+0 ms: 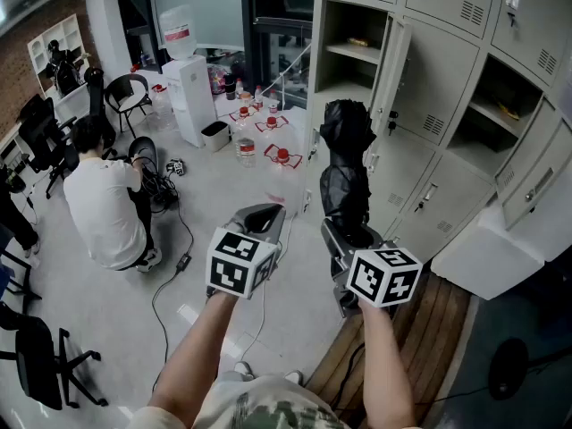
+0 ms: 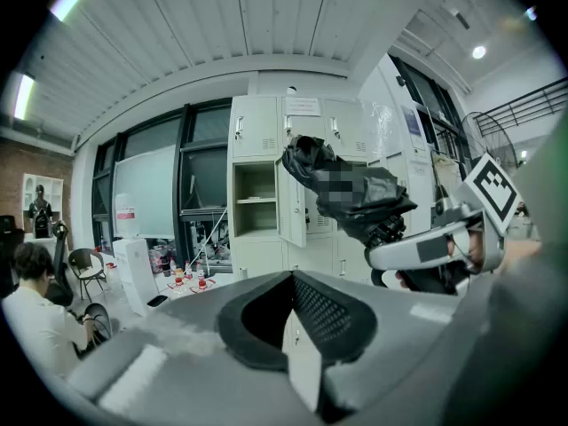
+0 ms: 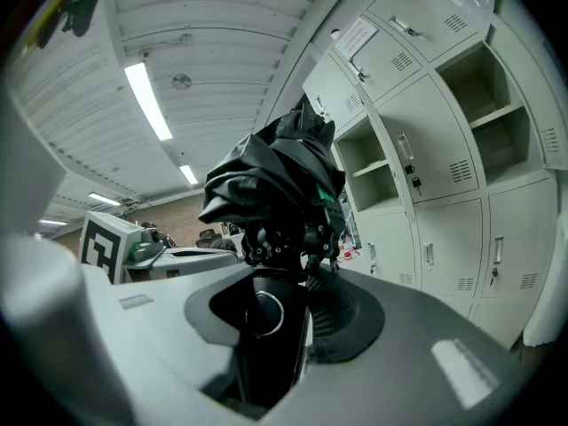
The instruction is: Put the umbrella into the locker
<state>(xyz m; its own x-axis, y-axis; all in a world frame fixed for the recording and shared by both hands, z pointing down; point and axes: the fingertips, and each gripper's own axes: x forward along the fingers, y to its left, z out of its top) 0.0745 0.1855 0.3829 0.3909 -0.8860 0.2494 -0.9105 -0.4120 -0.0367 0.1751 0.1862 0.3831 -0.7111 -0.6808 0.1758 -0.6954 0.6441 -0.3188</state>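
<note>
Currently the right claw [image 1: 349, 237] is gripping the folded umbrella [image 1: 344, 159] by its handle, holding it upright before the open locker [image 1: 344, 77]. The left claw [image 1: 266, 220] is idling closed and empty. The transport step seems underway; next it needs lifting inside.

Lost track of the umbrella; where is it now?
Head view, right of centre: the umbrella, handle clamped in the right gripper, points toward the open locker door.

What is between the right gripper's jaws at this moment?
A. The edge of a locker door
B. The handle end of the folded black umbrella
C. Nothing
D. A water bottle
B: in the right gripper view, the right gripper has its jaws pressed on the handle end of the umbrella, whose bundled black canopy rises above them.
</note>
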